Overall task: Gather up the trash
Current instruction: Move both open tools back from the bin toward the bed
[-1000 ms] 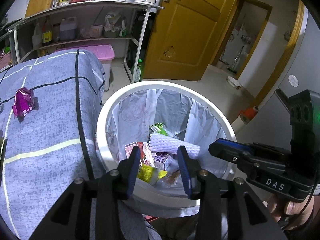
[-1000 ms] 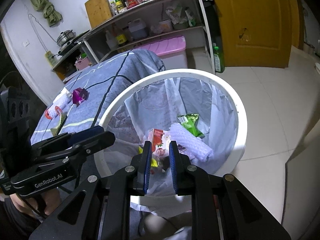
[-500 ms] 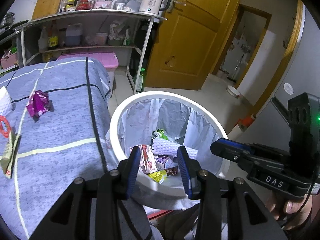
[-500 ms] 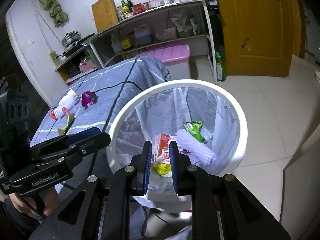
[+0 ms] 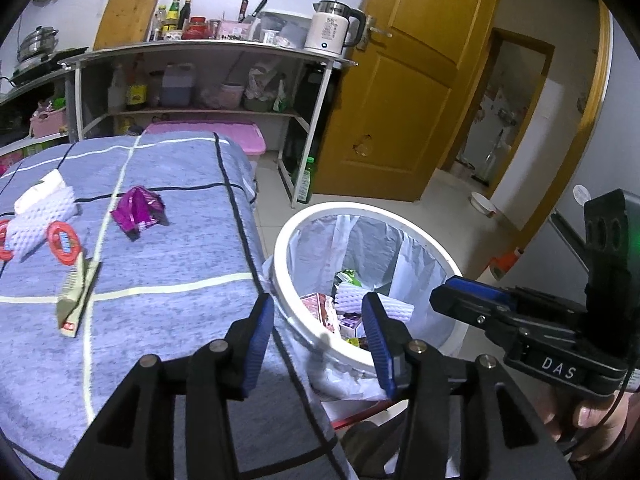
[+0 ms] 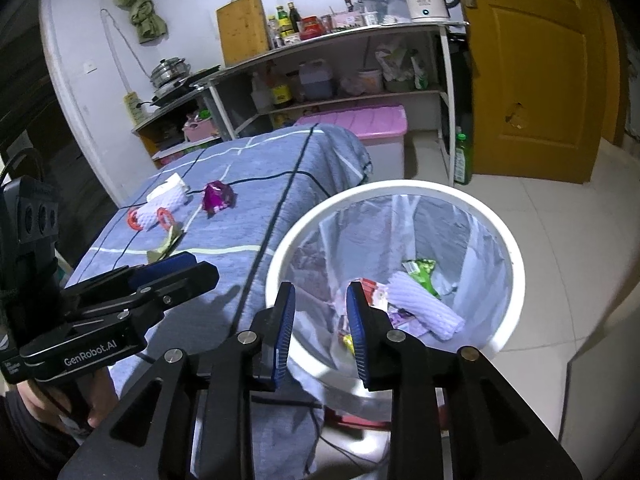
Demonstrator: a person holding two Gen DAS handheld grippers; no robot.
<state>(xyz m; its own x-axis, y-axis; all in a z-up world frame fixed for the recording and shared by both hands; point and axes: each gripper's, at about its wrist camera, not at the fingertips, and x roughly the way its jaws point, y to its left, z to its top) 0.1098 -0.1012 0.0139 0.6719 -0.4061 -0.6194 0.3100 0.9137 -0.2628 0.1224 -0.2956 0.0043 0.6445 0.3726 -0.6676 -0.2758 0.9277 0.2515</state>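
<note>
Trash on the blue checked cloth (image 5: pixel 168 264): a purple wrapper (image 5: pixel 138 211), white foam netting (image 5: pixel 44 216) with two red rings (image 5: pixel 63 237) and a folded olive packet (image 5: pixel 76 294), all well apart from the white bin (image 6: pixel 506 240), whose liner holds a foam sleeve (image 6: pixel 424 306), cartons and a green wrapper (image 6: pixel 420 274). The left gripper (image 5: pixel 318 338) is above the bin's near rim, jaws half spread and just widened, empty. The right gripper (image 6: pixel 320 330) is over the bin, jaws narrowly parted and just widened, empty.
</note>
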